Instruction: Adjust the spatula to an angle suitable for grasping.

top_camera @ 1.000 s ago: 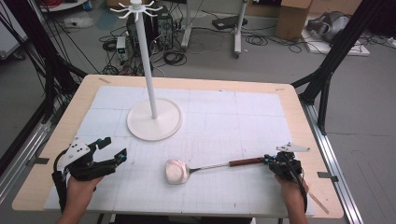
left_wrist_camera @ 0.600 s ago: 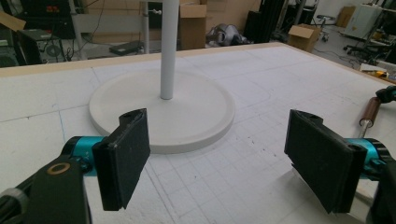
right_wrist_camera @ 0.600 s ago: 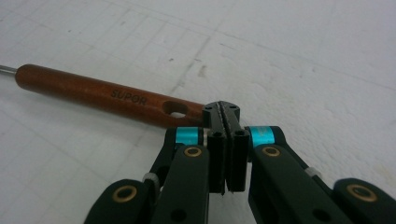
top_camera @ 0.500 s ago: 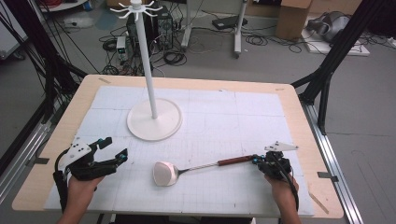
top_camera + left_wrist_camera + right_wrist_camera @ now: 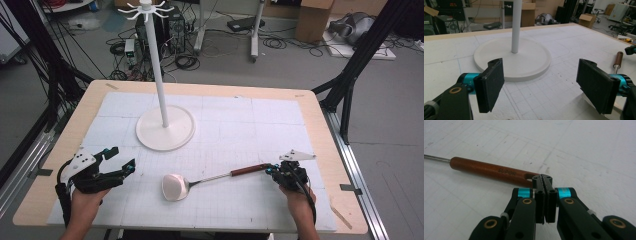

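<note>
Shifted leftward across the mat since the earlier high view, the one ladle [image 5: 200,182] now lies with its pale bowl near the middle of the near edge, and the right gripper [image 5: 280,172] has come left with it. High view: one white stand [image 5: 162,107] rises at far left of centre; the ladle's brown handle points right, its end at the right gripper's tips; the left gripper [image 5: 117,162] sits well apart at near left, jaws spread with nothing between them. Left gripper view: two black pads [image 5: 490,83] stand wide apart, the stand's round base [image 5: 531,57] beyond them, the ladle handle [image 5: 617,60] at far right. Right gripper view: the right gripper [image 5: 545,180] has its jaws pressed together, their tips touching the slotted end of the handle [image 5: 491,171]; whether they pinch it cannot be told.
</note>
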Demonstrator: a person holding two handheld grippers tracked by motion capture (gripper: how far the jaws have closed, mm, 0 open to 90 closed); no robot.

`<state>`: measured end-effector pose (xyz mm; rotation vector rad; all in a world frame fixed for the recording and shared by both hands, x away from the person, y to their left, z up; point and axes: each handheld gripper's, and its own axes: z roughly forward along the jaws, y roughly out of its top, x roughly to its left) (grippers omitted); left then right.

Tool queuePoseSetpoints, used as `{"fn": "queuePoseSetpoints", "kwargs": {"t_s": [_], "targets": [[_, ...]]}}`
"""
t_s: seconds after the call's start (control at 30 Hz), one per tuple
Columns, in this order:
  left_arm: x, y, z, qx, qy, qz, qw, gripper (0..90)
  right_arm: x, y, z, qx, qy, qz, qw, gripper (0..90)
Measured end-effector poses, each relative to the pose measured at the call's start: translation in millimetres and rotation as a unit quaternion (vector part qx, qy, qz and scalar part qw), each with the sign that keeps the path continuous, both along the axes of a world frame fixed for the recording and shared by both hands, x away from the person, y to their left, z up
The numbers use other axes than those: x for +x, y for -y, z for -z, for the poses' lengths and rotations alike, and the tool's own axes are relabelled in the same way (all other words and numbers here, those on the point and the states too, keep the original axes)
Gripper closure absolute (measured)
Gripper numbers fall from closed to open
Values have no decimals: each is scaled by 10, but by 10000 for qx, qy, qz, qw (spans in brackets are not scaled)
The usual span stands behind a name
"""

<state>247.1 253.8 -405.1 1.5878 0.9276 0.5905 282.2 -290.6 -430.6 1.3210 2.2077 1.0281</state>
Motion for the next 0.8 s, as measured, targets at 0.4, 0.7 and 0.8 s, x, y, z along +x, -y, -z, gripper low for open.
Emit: {"fn": "queuePoseSetpoints", "kwargs": {"t_s": [0.4, 0.7, 0.8], "targets": [[18, 13, 2, -65, -18, 194, 9998, 221, -401, 244, -259, 343, 625, 743, 9947, 288], [55, 14, -5, -191, -29, 334, 9993, 221, -697, 379, -366, 517, 1136, 954, 9876, 175], [42, 19, -18, -162, -6, 387, 9991, 224, -766, 417, -386, 606, 1293, 1012, 9846, 174]]}}
